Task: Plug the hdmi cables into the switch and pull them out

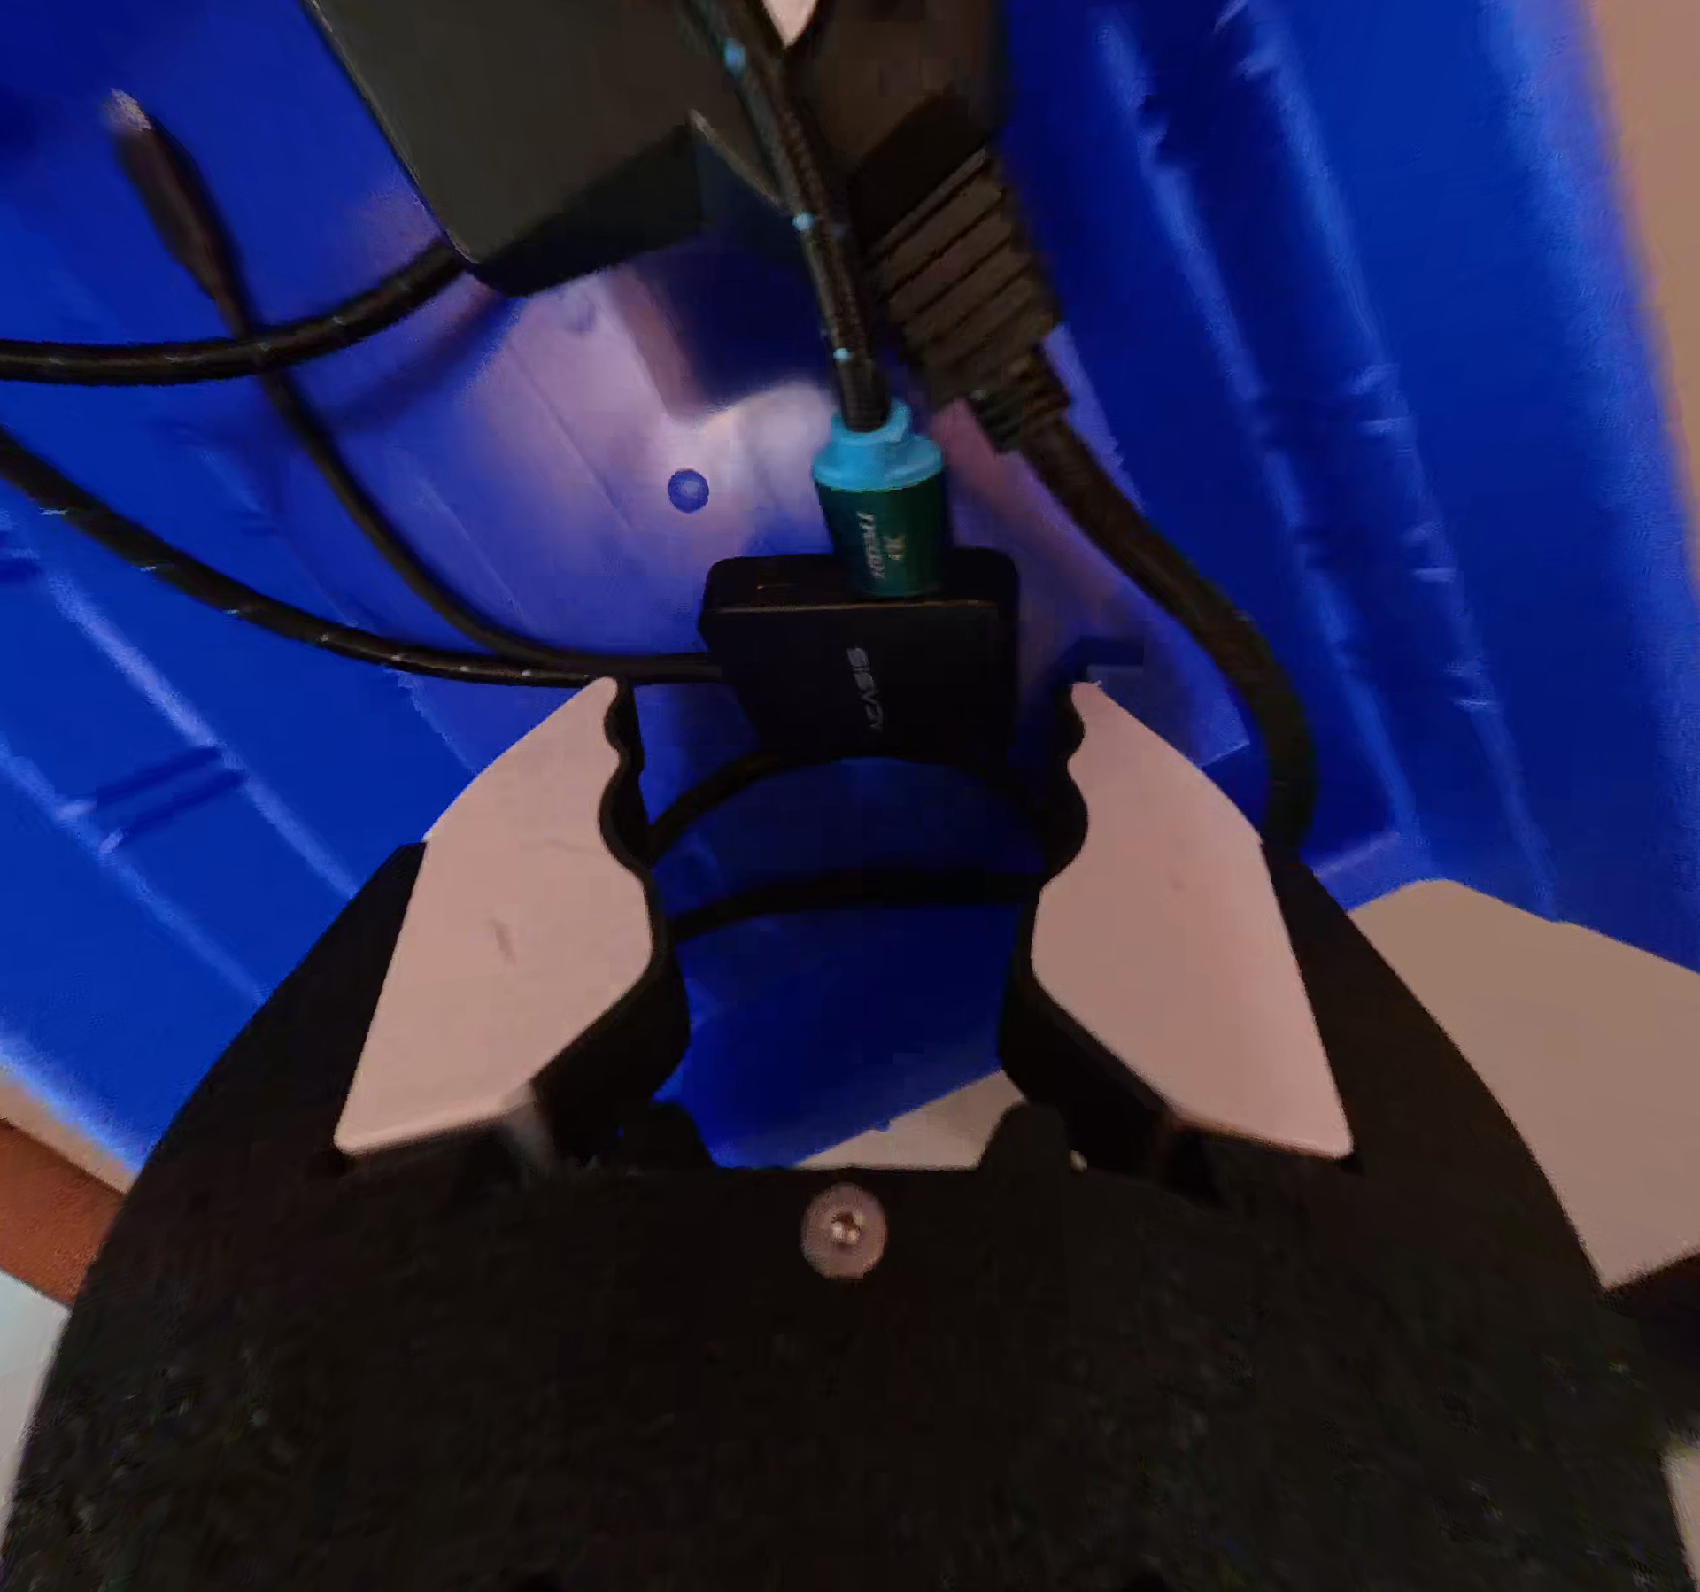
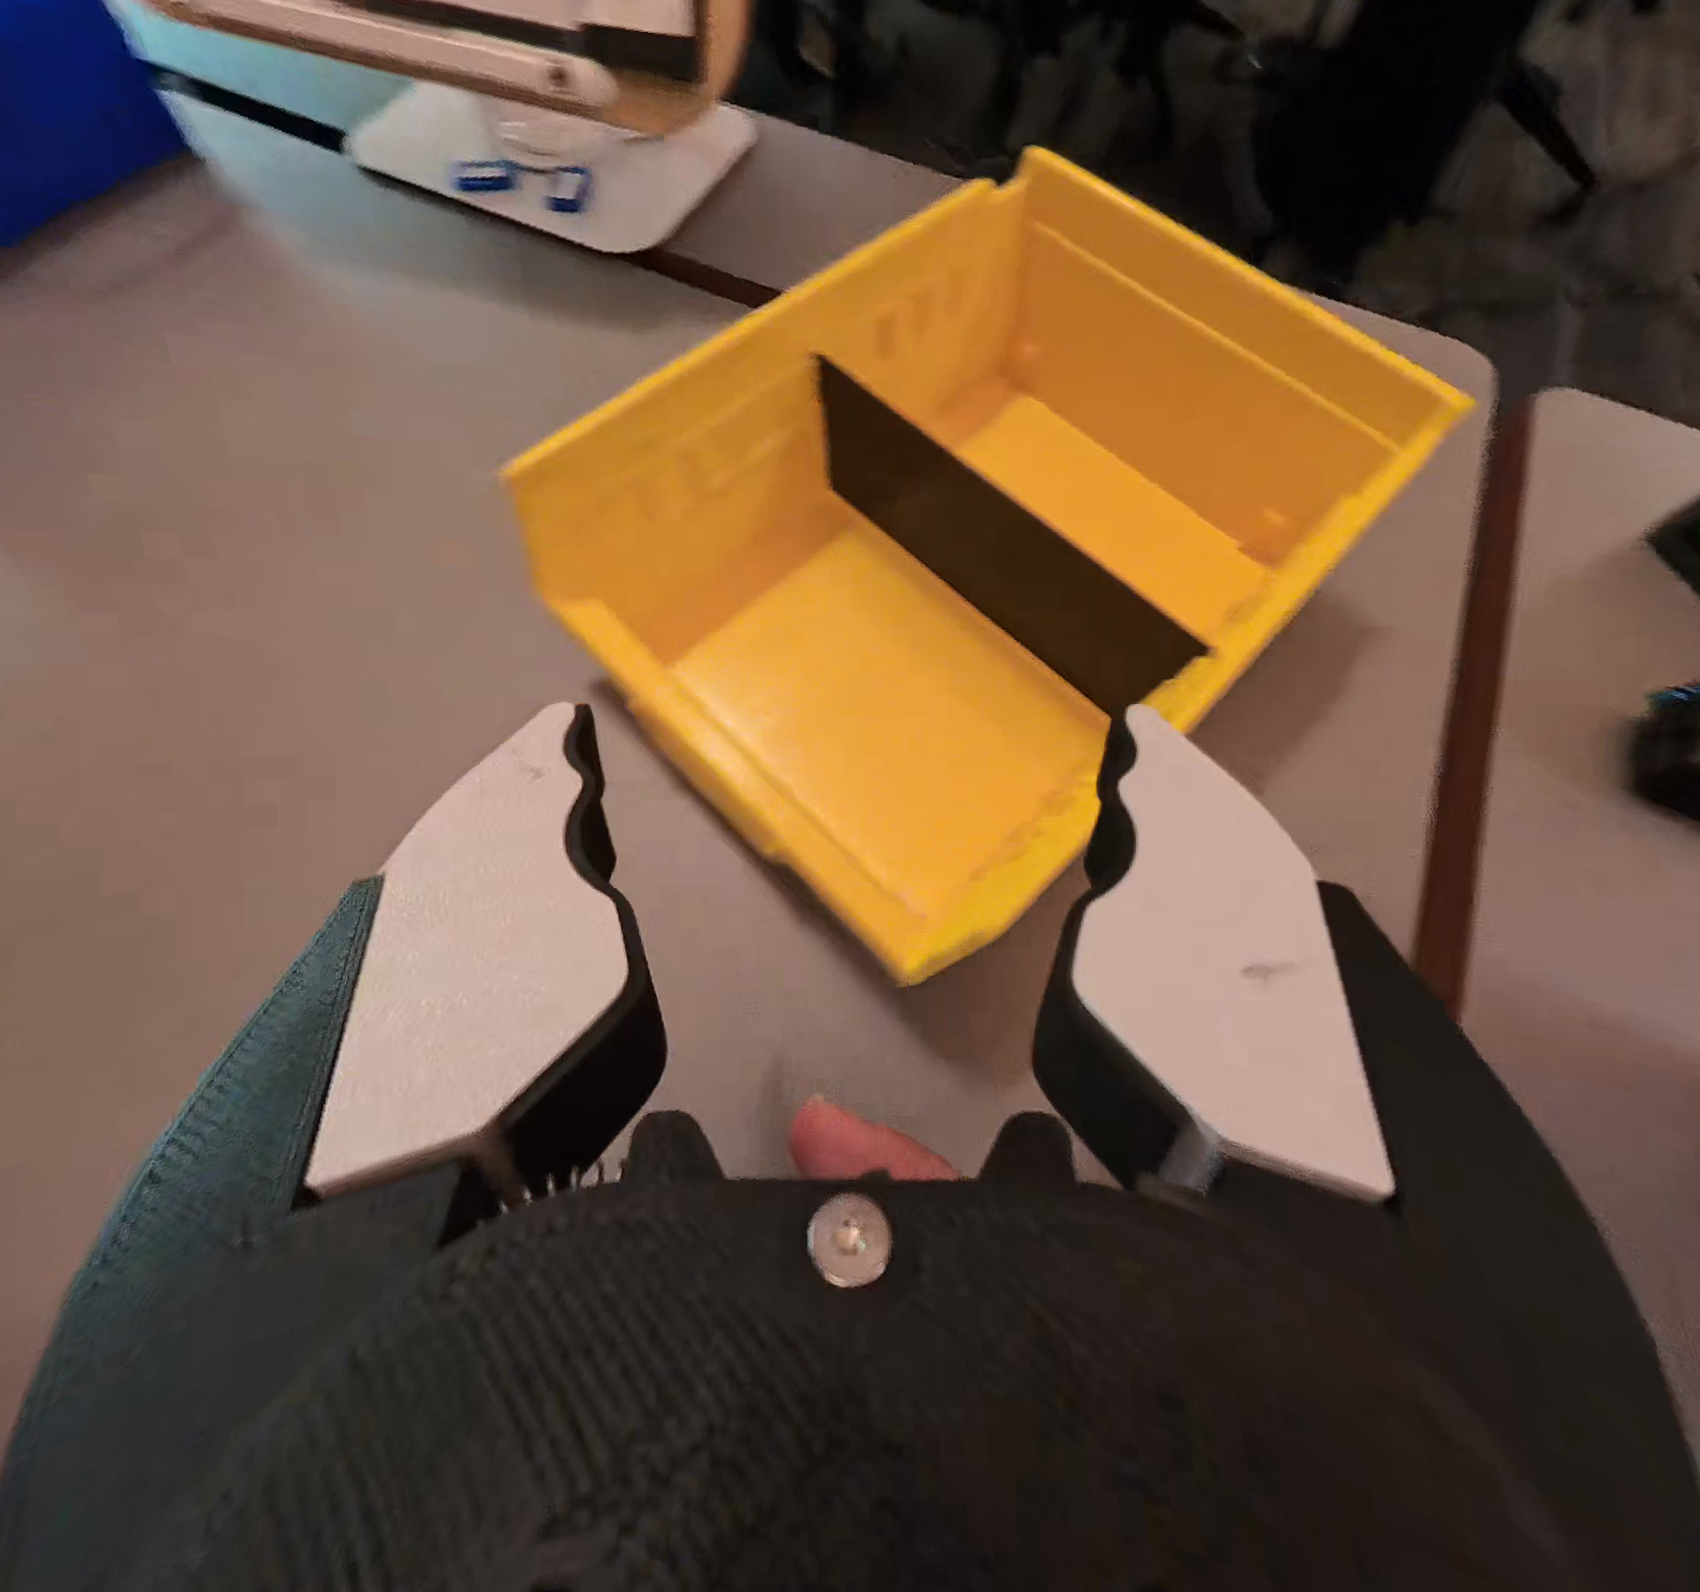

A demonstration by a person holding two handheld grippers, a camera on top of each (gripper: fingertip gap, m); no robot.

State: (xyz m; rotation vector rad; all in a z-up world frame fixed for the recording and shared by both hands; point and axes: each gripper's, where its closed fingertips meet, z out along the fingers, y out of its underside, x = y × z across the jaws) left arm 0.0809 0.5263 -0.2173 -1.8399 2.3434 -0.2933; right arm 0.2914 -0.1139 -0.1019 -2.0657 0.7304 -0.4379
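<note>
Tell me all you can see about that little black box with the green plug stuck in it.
The switch is a small, flat, matte black box, apparently plastic, with pale lettering on top. It lies inside the blue bin, just ahead of the open left gripper, which doesn't hold it. A teal-green plug on a braided black cable sits in its far edge, slightly tilted. A thin black cable leaves its left side. The image is blurred, so the ports can't be made out.

The bin (image 1: pixel 276 628) is bright blue. The switch (image 1: pixel 865 665) is black, its plug (image 1: pixel 883 517) teal. The other bin (image 2: pixel 966 536) is yellow with 1 black divider (image 2: pixel 1003 536).
</note>
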